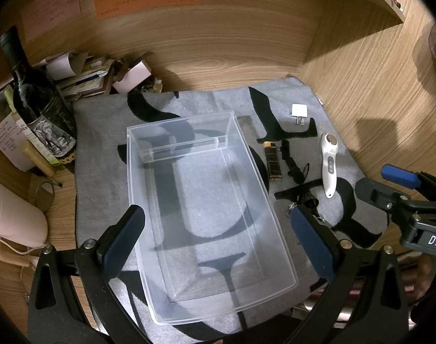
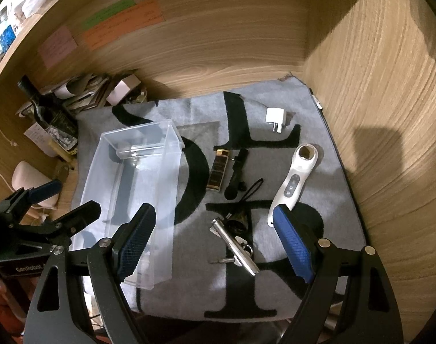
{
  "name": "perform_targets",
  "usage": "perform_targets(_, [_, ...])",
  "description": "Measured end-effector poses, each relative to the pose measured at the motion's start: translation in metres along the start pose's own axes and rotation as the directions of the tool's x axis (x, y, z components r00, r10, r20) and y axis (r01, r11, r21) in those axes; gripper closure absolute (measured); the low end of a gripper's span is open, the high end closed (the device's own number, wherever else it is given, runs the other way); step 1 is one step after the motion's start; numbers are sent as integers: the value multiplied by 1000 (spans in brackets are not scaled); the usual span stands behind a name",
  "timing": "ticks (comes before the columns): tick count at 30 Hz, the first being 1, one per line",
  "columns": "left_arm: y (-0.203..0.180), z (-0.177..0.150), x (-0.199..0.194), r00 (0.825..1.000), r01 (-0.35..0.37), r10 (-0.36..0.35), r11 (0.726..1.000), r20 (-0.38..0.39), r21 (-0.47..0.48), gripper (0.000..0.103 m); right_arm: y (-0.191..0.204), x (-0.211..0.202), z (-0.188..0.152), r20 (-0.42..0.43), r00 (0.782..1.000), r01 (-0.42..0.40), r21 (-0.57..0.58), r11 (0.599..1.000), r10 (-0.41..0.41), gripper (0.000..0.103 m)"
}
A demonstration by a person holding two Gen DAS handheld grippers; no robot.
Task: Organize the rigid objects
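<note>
Where wood walls meet, gray mat (image 2: 275,292) lies.

Left gripper (image 1: 218,238): both blue-padded fingers (image 1: 121,240) spread wide apart, jaws fully parted, nothing held between them, pointing forward and downward. Right gripper (image 2: 215,240): fingers (image 2: 293,243) likewise spread wide, jaws parted and holding nothing, angled downward. The two grippers hang side by side, well apart from each other; each appears at the edge of the other's wrist view, raised off the surface below.
</note>
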State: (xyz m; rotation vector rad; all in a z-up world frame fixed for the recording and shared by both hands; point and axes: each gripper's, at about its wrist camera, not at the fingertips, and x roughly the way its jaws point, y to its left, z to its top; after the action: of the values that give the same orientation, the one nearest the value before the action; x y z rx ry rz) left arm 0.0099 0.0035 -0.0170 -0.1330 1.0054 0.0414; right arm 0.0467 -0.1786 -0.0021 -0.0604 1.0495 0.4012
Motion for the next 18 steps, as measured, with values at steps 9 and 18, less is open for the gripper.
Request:
perform_targets(9, [2,-1,1,1000,1,-1,1000,-1,2,0,5,0,3,2,1000,2,-6,1000,-2,21])
perform_targets(18, [2,-3,1,1000,11,-11,1000,-11,10,0,5,-1,2,3,1000,0,-4,1000,0,21])
